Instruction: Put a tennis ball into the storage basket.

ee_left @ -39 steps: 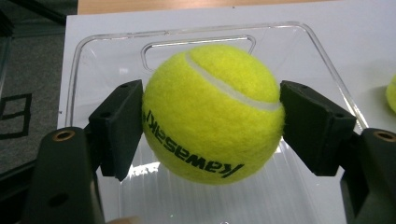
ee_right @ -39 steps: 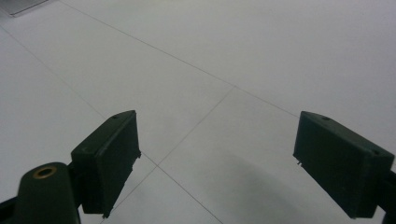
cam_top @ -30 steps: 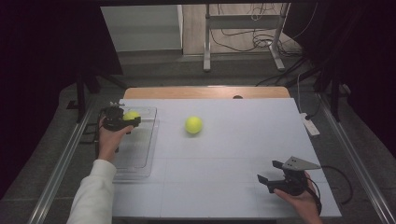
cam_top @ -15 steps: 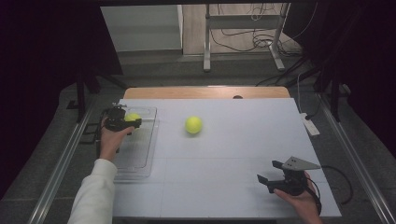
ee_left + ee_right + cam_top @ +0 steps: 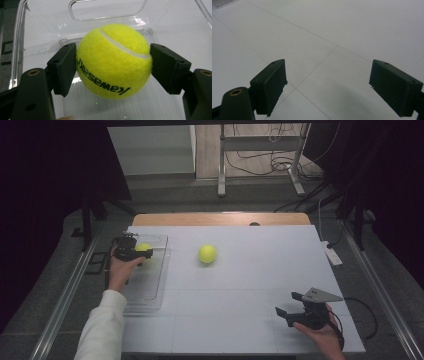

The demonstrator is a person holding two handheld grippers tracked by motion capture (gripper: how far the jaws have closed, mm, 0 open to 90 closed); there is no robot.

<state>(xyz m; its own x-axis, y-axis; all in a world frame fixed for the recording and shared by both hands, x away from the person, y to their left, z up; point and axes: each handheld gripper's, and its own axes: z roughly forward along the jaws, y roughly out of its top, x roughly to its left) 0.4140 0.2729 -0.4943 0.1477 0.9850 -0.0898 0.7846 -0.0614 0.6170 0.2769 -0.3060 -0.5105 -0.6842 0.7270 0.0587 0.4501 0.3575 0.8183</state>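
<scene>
So here's where we're at: our left tongs [image 5: 134, 251] are clamped on a yellow tennis ball [image 5: 113, 61], and the left gripper view makes that pretty obvious, with both black pads pressed flat against the fuzz, one on each side. The ball's black lettering reads upside down from that angle, and a white seam curves over the top of it. Behind and below the ball we can see the clear plastic tray [image 5: 105, 11] with its cut-out handle slot at the far end. From the high view, the held ball sits over the far end of that tray [image 5: 150, 287], which lies along the left edge of the white worktop [image 5: 250, 285]. Whether the ball is touching the tray floor or hanging just above it, we honestly can't tell.

A second tennis ball [image 5: 207, 253] sits loose on the worktop, right of the tray and well apart from both hands.

Our right tongs [image 5: 287, 305] are down at the near right corner of the worktop, well away from everything. In the right gripper view [image 5: 328, 88] the jaws stand wide apart with nothing between them, just bare white surface with thin grid lines running across. The grey three-cornered plate [image 5: 322, 295] on top shows in the high view.
</scene>
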